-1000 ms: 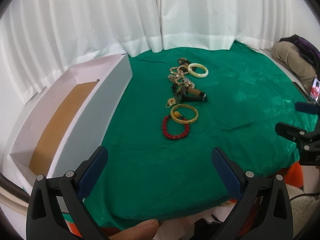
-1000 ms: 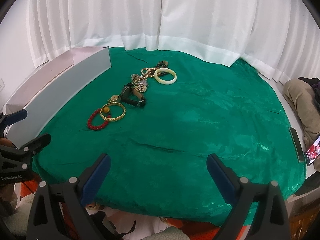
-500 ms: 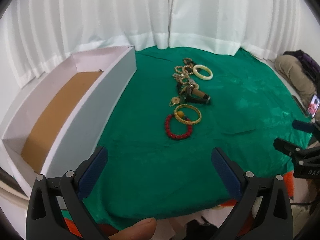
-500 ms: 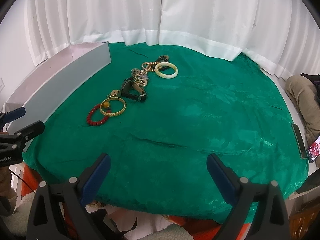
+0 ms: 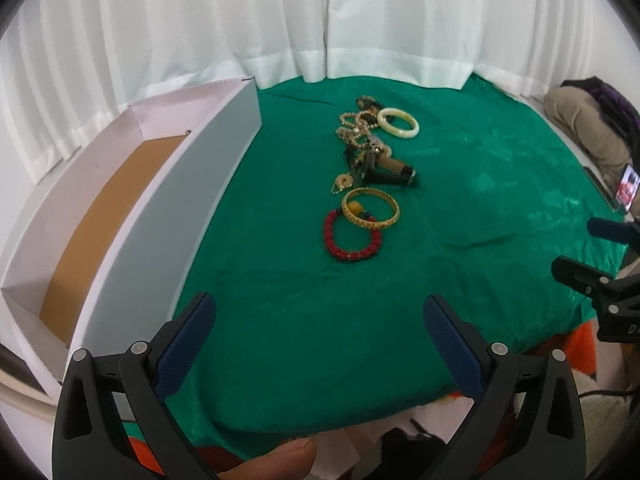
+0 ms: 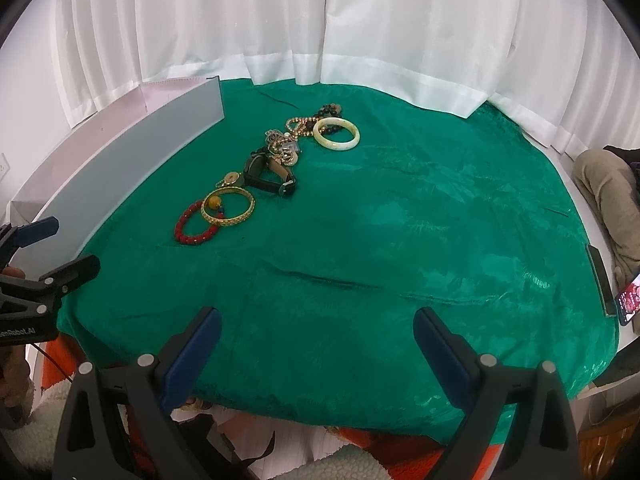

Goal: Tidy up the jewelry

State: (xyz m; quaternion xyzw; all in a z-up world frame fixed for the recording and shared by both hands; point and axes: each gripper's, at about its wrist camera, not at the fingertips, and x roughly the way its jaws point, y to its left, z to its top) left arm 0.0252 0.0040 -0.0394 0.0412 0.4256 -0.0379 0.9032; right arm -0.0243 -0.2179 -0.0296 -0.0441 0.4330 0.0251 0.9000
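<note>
Left wrist view: left gripper [image 5: 320,320] released, jaws spread wide, nothing between them, hovering over the near edge of the bench [image 5: 480,200] draped in green cloth. Ahead, jewelry strung in a line up the middle of the cloth: red bead bracelet [image 5: 351,236] nearest, gold bangle [image 5: 370,211] overlapping its far side, black watch [image 5: 390,174] just beyond, tangle of gold chains [image 5: 356,128] farther back, pale jade bangle [image 5: 398,122] at the far end. Long white box [image 5: 168,216] with a brown floor lying open along the left side of the cloth, well apart from the jewelry. Right gripper [image 5: 592,252] at the right edge, also released. White curtain [image 5: 320,20] behind. Fingertip [image 5: 272,462] at the bottom edge

Right wrist view: right gripper [image 6: 316,328] spread open and empty above the near part of the cloth. Same line of jewelry off to the upper left: red bead bracelet [image 6: 196,224], gold bangle [image 6: 228,207] overlapping it, black watch [image 6: 268,178], chains [image 6: 284,146], jade bangle [image 6: 336,134]. Box wall [image 6: 132,168] beside them on the left. Left gripper [image 6: 56,244] at the left edge, jaws parted. Lit phone [image 6: 628,298] at the far right, off the cloth
</note>
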